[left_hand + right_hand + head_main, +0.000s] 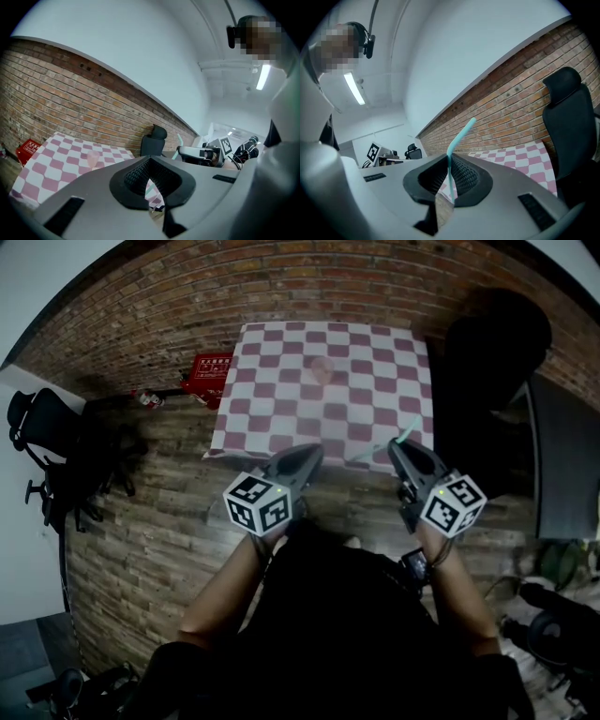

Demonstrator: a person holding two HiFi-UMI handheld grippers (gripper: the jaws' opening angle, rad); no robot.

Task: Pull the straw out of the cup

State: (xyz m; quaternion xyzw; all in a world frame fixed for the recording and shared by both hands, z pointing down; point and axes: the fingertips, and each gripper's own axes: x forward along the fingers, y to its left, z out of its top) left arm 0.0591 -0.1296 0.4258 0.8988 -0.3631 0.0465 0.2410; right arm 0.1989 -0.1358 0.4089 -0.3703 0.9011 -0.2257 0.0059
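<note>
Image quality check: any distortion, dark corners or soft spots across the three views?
Head view: strong fisheye, black vignette corners, cup small and soft. Left gripper view: brick wall bowed, ceiling light glaring. Right gripper view: straw clearly resolved.

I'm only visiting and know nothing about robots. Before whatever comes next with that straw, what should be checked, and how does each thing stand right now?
1. Straw out of the cup: ok, it is held well away from the cup.
2. Right gripper holding the straw: ok, its jaws are closed on it.
3. Cup upright on the checkered table: ok, as far as the head view shows.
4. Left gripper free: ok, its jaws look together with nothing between them.
5. Cup free of drink: cannot tell, it is too small in every view.
</note>
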